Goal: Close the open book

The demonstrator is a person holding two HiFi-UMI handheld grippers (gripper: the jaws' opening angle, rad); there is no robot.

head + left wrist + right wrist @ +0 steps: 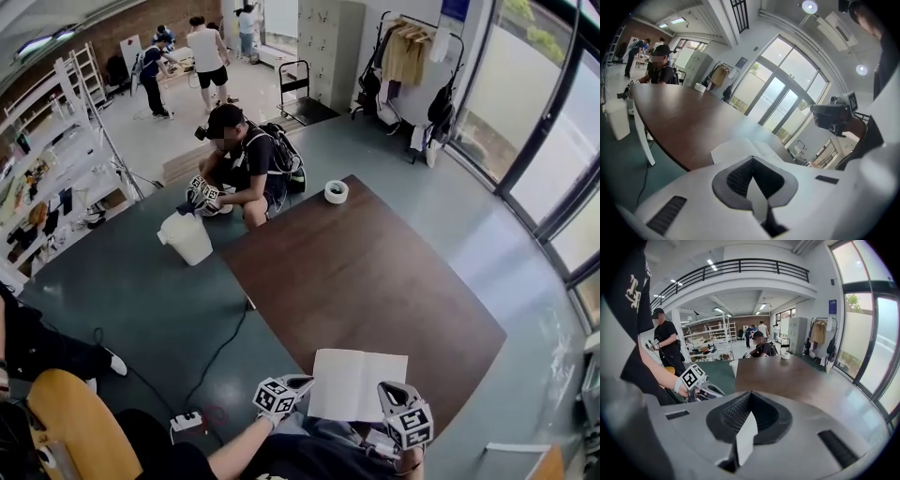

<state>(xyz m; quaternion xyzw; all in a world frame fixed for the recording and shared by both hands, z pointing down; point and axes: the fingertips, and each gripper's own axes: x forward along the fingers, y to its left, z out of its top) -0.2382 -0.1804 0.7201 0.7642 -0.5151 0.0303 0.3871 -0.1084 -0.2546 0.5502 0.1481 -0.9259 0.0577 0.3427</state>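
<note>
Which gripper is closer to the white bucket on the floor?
Left. The left gripper is at the left edge of the open book, on the side toward the white bucket. The right gripper is at the book's right edge, farther away.

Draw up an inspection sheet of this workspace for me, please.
Surface: brown table on a teal floor.
Job's things: open book lying flat at the near edge, not yet closed.
Clutter: white tape roll on the far corner.
Grippers: left gripper and right gripper both shut, empty, flanking the book.
Cables: power strip and black cable on the floor.
Surroundings: white bin, crouching person, shelving, glass doors.
</note>
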